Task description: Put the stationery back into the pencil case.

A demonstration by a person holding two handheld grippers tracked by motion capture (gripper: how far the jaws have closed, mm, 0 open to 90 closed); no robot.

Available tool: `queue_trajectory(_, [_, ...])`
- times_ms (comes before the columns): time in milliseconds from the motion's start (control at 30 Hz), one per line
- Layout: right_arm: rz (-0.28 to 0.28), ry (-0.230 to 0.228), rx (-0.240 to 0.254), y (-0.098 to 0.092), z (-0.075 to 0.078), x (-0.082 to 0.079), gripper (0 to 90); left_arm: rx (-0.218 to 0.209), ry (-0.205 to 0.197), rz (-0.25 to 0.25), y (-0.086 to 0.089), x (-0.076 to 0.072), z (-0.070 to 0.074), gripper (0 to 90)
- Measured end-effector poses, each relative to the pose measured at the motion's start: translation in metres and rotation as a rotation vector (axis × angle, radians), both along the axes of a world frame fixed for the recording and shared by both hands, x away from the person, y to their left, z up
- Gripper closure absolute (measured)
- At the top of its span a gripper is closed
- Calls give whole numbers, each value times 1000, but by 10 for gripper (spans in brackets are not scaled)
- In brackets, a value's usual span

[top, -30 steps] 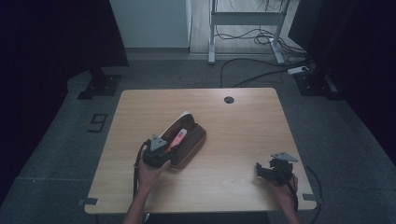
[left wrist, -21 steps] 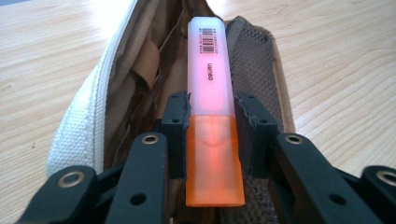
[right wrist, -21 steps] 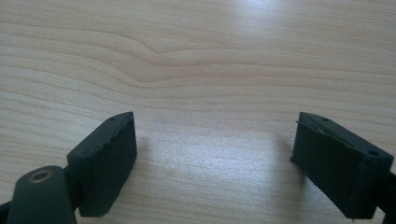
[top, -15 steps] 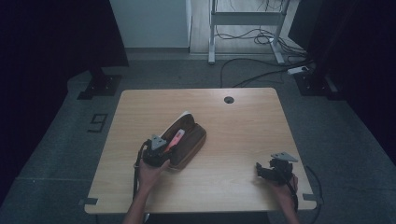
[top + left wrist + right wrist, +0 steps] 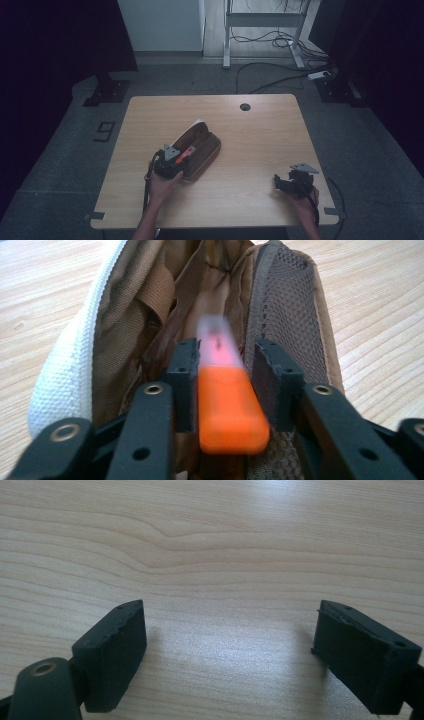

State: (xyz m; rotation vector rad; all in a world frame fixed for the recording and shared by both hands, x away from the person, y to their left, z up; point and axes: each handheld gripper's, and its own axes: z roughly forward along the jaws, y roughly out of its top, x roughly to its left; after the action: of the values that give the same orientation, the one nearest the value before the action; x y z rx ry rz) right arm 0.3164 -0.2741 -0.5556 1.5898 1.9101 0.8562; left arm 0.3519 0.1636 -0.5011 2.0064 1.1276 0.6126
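Jaws of the left claw (image 5: pixel 223 382) have just been widening; the orange marker (image 5: pixel 227 410) between them seems loose over the brown pouch (image 5: pixel 280 305). Right claw (image 5: pixel 230 655) sits spread above bare worktop (image 5: pixel 210 540).

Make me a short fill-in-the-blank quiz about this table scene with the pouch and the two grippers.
1. The orange marker sits between the fingers of the ____ gripper.
2. The brown pouch lies unzipped and ____.
3. The right gripper hangs over bare ____ with nothing between its fingers.
4. The pouch's zipper edge is ____ in colour.

Missing words: left; open; table; white
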Motion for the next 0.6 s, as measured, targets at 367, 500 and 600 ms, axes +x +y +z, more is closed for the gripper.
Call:
queue_trajectory(367, [0,1,3,0,0,0,133,0,-39,-6,-2,-8,6,531])
queue_trajectory(500, [0,1,3,0,0,0,133,-21,-63,-13,-1,-15,11,508])
queue_trajectory(600, [0,1,3,0,0,0,133,-44,-72,-29,-1,-20,15,490])
